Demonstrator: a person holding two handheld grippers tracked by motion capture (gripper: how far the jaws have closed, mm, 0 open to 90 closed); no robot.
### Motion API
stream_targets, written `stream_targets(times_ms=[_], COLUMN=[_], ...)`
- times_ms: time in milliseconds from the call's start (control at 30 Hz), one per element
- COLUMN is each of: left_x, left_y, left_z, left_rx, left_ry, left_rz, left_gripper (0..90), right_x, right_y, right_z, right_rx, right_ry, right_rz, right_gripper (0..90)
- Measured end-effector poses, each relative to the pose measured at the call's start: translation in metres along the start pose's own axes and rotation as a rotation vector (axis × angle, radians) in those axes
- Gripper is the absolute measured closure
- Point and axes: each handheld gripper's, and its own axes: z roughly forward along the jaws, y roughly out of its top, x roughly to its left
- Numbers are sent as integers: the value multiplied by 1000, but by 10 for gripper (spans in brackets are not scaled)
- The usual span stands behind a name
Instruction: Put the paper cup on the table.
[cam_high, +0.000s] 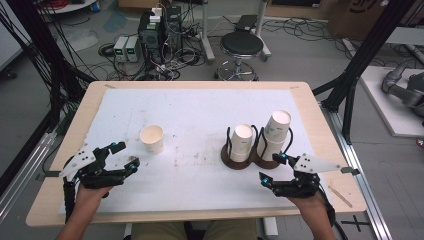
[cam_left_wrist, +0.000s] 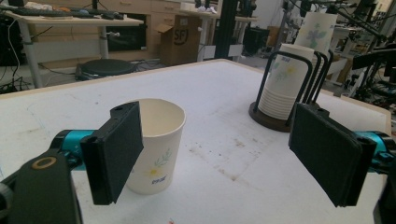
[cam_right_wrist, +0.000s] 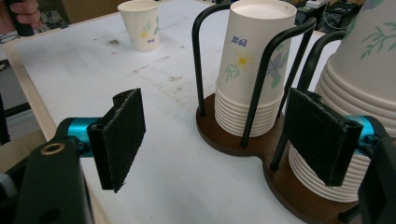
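While a single paper cup (cam_high: 151, 138) stands upright and empty left of the desk's (cam_high: 55, 165) middle, two stacks of upturned cups (cam_high: 241, 142) fill the wire holder (cam_high: 250, 159) toward the right edge. Near the front corners, each hand rests low: left gripper (cam_high: 126, 156) and right gripper (cam_high: 273, 168) gape open, holding nothing.

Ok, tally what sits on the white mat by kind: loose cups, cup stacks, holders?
Loose upright white paper cup with flower print: 1
Upside-down stacks of white paper cups, shorter and taller: 2
Dark brown double-ring holder with black wire loops: 1
Total: 4
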Motion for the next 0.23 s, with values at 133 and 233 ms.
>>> stream_targets(times_ms=[133, 233], left_x=[1, 2], left_y=[0, -1], left_z=[0, -1], left_rx=[5, 3], left_ry=[5, 11], left_rz=[2, 1], left_gripper=[177, 178], right_x=[0, -1], right_y=[0, 0], right_z=[0, 1], right_rx=[3, 1], right_ry=[5, 8], right_rz=[6, 0], right_gripper=[219, 219])
